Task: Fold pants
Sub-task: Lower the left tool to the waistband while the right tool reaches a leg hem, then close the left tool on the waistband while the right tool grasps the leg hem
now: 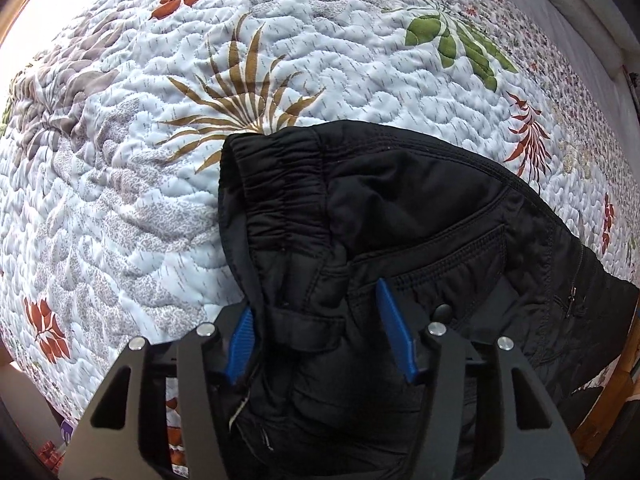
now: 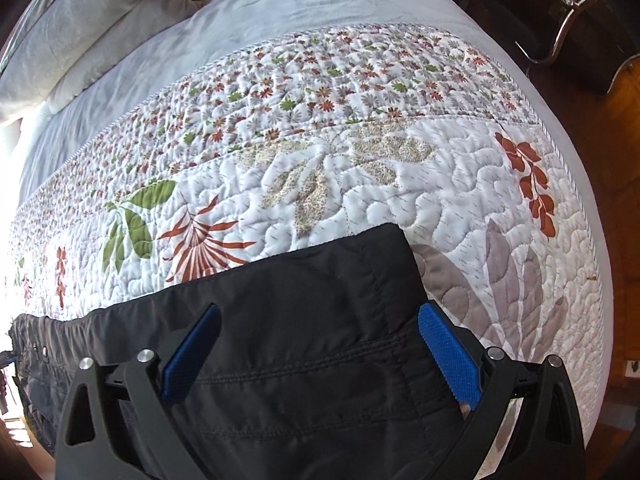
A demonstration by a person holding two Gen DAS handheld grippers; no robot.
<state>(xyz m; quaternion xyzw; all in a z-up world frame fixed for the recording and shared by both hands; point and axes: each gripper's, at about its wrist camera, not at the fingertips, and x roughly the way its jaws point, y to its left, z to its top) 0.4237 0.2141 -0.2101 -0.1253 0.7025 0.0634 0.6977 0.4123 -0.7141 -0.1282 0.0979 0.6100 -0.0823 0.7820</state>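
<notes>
Black pants (image 1: pixel 400 216) lie on a quilted floral bedspread (image 1: pixel 160 160). In the left wrist view the elastic waistband (image 1: pixel 280 184) and a back pocket show. My left gripper (image 1: pixel 316 300) is open, its blue pads (image 1: pixel 242 340) either side of bunched waist fabric that fills the gap. In the right wrist view the pants' leg end (image 2: pixel 320 320) lies flat, its hem toward the upper right. My right gripper (image 2: pixel 320 312) is open wide over the leg, blue pads (image 2: pixel 448 356) on either side of the cloth.
The quilt (image 2: pixel 360 184) covers the bed, with a grey sheet and pillows (image 2: pixel 100 20) at its head. Wooden floor and a chrome-framed chair (image 2: pixel 568 8) lie beyond the bed's right edge. A wooden bed frame (image 1: pixel 616 372) shows at the lower right.
</notes>
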